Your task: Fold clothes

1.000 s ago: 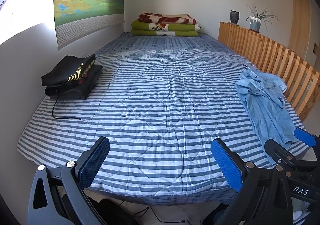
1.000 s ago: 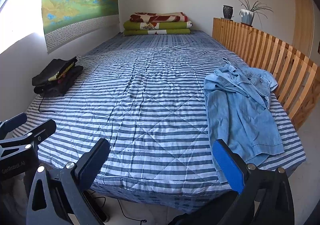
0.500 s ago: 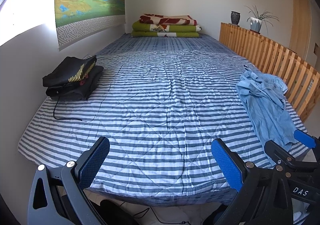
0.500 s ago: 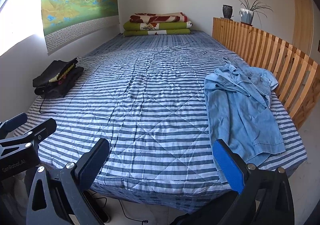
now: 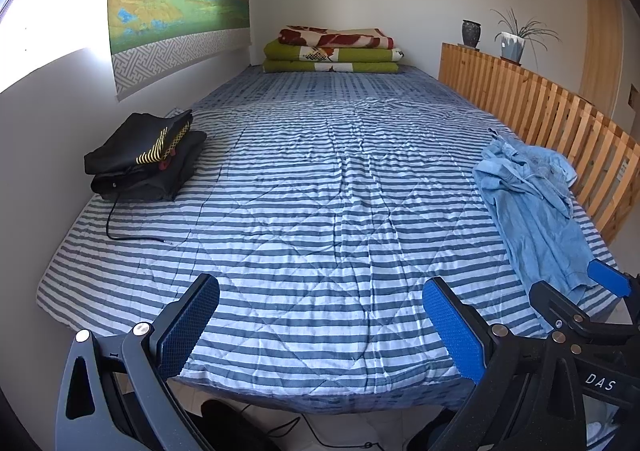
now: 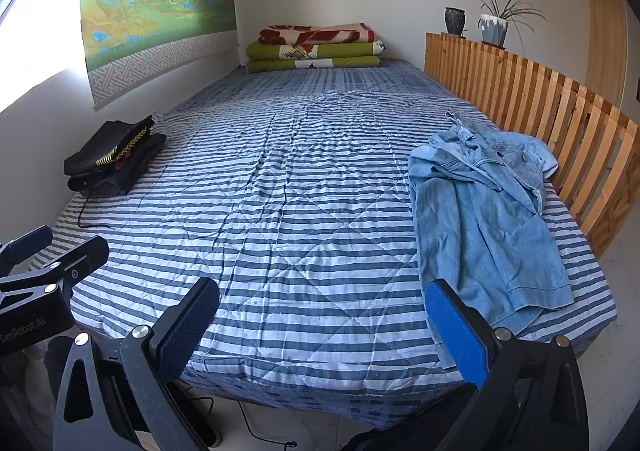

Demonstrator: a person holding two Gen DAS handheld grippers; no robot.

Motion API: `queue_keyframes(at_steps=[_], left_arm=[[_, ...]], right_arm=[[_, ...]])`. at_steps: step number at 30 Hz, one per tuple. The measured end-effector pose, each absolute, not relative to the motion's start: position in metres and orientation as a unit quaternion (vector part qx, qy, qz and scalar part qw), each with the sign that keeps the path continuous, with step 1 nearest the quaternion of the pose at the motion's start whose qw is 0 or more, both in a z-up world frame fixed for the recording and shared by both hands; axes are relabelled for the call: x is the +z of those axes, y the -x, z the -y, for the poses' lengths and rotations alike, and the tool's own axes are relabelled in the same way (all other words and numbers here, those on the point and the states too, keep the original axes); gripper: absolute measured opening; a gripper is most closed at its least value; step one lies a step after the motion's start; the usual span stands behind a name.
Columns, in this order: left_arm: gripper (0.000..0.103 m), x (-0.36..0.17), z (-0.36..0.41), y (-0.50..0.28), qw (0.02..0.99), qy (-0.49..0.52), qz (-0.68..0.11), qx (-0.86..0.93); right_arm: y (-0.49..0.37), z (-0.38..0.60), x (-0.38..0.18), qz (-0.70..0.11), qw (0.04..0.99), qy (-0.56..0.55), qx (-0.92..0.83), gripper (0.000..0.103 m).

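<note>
A crumpled light-blue garment point(image 6: 488, 211) point(image 5: 532, 203) lies unfolded along the right side of the blue-and-white striped bed point(image 6: 304, 187) point(image 5: 320, 187), one end near the front corner. A folded stack of black clothes point(image 5: 146, 159) point(image 6: 114, 161) rests at the left side by the wall. My left gripper point(image 5: 320, 325) hovers open over the bed's front edge, holding nothing. Beside it to the right, my right gripper point(image 6: 322, 327) is open and empty too, its right pad point(image 6: 454, 335) just in front of the garment's hem. The right gripper's fingers point(image 5: 568, 303) also show at the left wrist view's lower right.
A black cable point(image 5: 120, 229) trails from the dark stack across the sheet. Folded green and red blankets point(image 5: 332, 51) lie at the far end. A slatted wooden rail point(image 6: 532, 107) with two pots point(image 6: 494, 27) borders the right side. A wall bounds the left. Cables lie on the floor below.
Both grippers have drifted slightly; the bed and clothes sit a little lower in each view. Nothing on the bed has moved and both grippers stay open.
</note>
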State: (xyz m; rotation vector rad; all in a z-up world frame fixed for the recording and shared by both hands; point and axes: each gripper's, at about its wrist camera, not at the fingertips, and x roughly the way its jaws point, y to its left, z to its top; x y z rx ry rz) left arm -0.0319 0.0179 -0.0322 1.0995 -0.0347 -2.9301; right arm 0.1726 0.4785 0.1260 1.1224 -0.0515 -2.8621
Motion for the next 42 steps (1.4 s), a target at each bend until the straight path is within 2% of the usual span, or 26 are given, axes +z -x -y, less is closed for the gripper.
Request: queue_keyframes(at_steps=[42], left_arm=[[0.103, -0.043, -0.004, 0.040, 0.018, -0.360, 0.003, -0.933]], right_arm=[[-0.165, -0.477, 0.119, 0.026, 0.033, -0.369, -0.928, 0.102]])
